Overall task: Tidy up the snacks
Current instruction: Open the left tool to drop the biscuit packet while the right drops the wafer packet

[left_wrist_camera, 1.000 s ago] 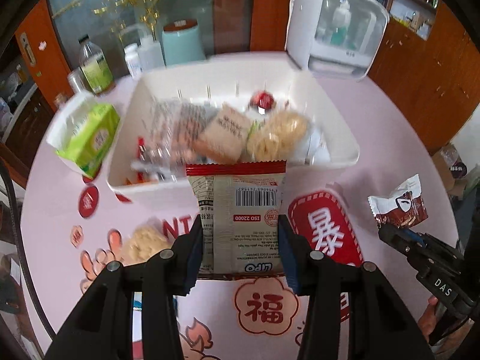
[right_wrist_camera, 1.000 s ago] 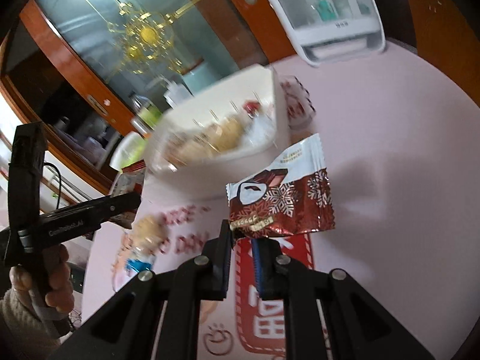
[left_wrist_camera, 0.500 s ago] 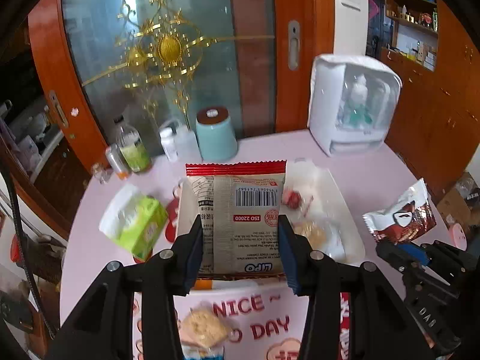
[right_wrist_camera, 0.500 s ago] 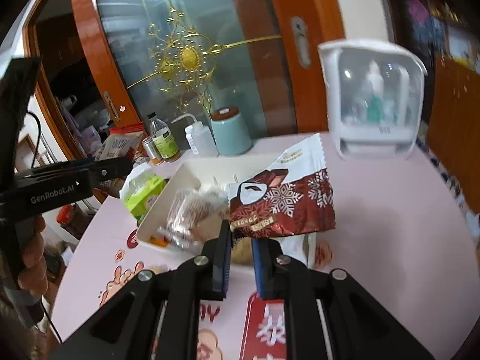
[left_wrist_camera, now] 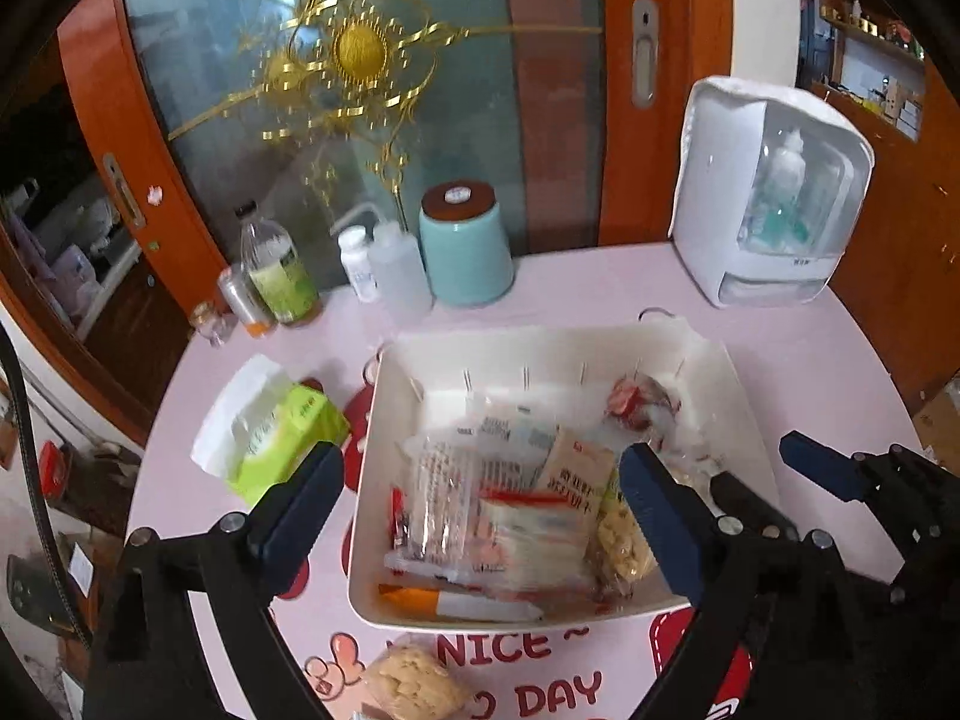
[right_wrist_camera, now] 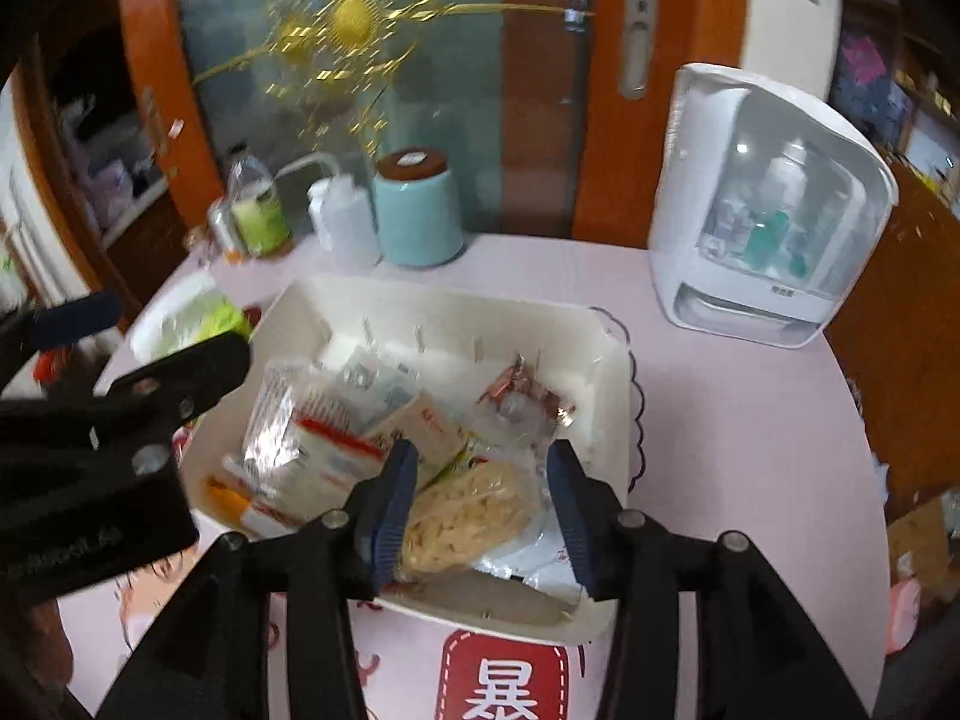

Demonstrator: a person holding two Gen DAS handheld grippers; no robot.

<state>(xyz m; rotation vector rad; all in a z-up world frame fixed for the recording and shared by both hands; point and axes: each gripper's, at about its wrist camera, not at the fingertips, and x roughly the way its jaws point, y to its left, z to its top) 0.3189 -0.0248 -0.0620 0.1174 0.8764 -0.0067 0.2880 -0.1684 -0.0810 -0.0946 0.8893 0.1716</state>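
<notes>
A white bin holds several snack packets, and both grippers hover over its near side. My left gripper has its jaws opening wide with nothing between them. Below it a red-edged packet lies on the pile. My right gripper also has its jaws opening, and they grip nothing. A bag of pale puffed snack lies in the bin beneath it. In each wrist view the other gripper shows at the edge: the right gripper and the left gripper. A red foil sweet rests at the back of the bin.
A loose puffed snack lies on the pink table in front of the bin. A green tissue pack sits to the left. Behind stand a teal canister, bottles and a white cabinet. The table edge curves off at the right.
Both grippers rose and came over the bin. The left let go of its barcode packet and the right let go of its snowflake packet; both now stand open and empty.
</notes>
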